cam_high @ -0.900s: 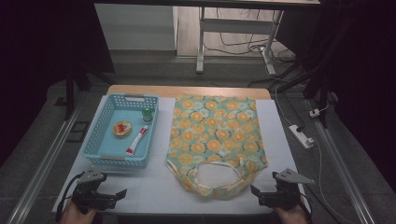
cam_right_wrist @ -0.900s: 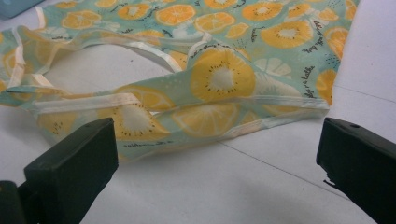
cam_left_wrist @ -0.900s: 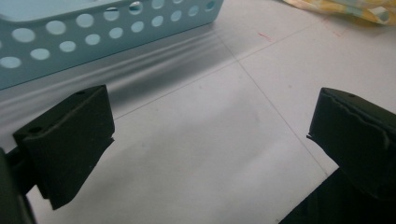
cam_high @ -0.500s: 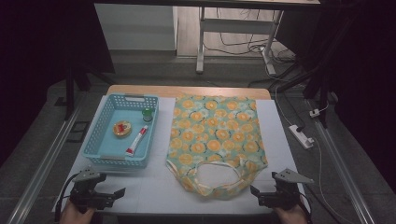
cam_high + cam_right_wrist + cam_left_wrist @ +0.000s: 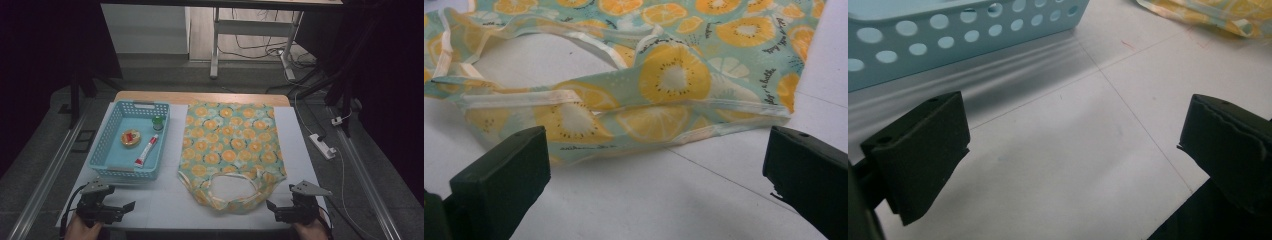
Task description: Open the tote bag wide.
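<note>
Fingers spread wide, empty: left gripper (image 5: 126,206), right gripper (image 5: 272,208) | tote bag (image 5: 230,150) flat on table (image 5: 160,200)

High view looks down over the table (image 5: 165,210); each gripper view sits low, close — both also catch the fruit-print bag (image 5: 664,75).

High view dim, surroundings black, table (image 5: 165,200) evenly lit; gripper views brighter, near fingers (image 5: 923,150) slightly soft.

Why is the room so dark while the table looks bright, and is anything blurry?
High view: light falls on the white table, and the surroundings fade to black. Left gripper view: the basket casts soft streaky shadows; the black tongs look a bit soft. Right gripper view: the bag is evenly lit and fairly sharp.
</note>
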